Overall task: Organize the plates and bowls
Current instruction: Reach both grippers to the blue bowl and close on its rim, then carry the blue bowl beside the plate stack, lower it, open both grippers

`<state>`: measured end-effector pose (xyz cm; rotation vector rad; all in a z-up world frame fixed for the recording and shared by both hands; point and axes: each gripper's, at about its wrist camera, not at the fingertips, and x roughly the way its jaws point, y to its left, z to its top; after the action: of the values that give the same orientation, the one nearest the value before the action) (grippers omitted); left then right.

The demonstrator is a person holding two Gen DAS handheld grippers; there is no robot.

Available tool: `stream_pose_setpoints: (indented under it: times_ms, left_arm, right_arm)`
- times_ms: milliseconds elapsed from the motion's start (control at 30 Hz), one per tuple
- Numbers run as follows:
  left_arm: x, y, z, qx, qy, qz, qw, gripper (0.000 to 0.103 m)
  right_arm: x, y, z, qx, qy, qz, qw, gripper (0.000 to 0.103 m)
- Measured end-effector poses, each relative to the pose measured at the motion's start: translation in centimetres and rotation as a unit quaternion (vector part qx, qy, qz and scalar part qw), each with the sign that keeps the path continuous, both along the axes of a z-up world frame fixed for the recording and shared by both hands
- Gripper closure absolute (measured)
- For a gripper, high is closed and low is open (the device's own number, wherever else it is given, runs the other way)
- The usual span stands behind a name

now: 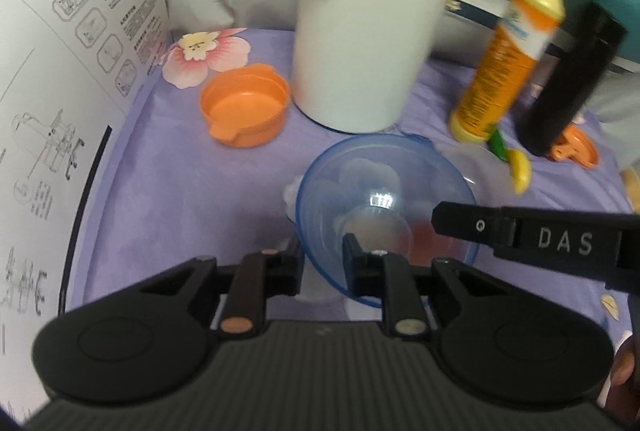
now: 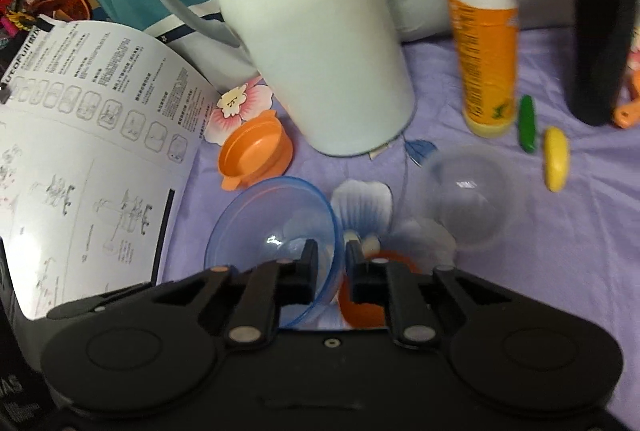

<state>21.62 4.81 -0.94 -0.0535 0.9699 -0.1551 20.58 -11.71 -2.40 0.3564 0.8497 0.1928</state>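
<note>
A clear blue bowl (image 1: 384, 199) hangs tilted just above the purple flowered cloth (image 1: 192, 191). My left gripper (image 1: 324, 259) is shut on its near rim. One finger (image 1: 456, 225) of my right gripper reaches in from the right to the bowl's other side. In the right wrist view that gripper (image 2: 332, 259) is shut on the rim of the blue bowl (image 2: 272, 223). An orange bowl (image 1: 246, 103) (image 2: 256, 151) sits on the cloth beyond it. A colourless clear bowl (image 2: 468, 199) (image 1: 476, 167) rests to the right.
A white jug (image 1: 372, 23) (image 2: 312, 43), an orange-yellow bottle (image 1: 512, 47) (image 2: 484, 31) and a black bottle (image 1: 568, 79) stand at the back. A printed instruction sheet (image 1: 60, 71) (image 2: 80, 135) curls up on the left. Small green (image 2: 527, 123) and yellow (image 2: 556, 159) pieces lie right.
</note>
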Motion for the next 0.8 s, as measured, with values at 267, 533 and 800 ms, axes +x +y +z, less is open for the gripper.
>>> stream_pose_setpoints:
  times_ms: [267,533,800]
  left_arm:
    - [-5.6,-3.2,1.1,-0.004,0.003,-0.036,0.9993,0.084]
    - [-10.5,-5.9,0.6,-0.013,0.028,-0.060,0.9977,0.081]
    - [-14.3,-8.1,-0.7,-0.012,0.059,-0.089,0.9942,0.081]
  right_arm:
    - [-6.6,-2.9,-0.3,-0.003,0.010,-0.010,1.000,0.088]
    - [-12.8,-5.4,-1.5,-0.016,0.020,-0.016,1.000,0.088]
    - [-17.6,-7.9,-3.1,-0.013,0.037,-0.022,0.999,0.088]
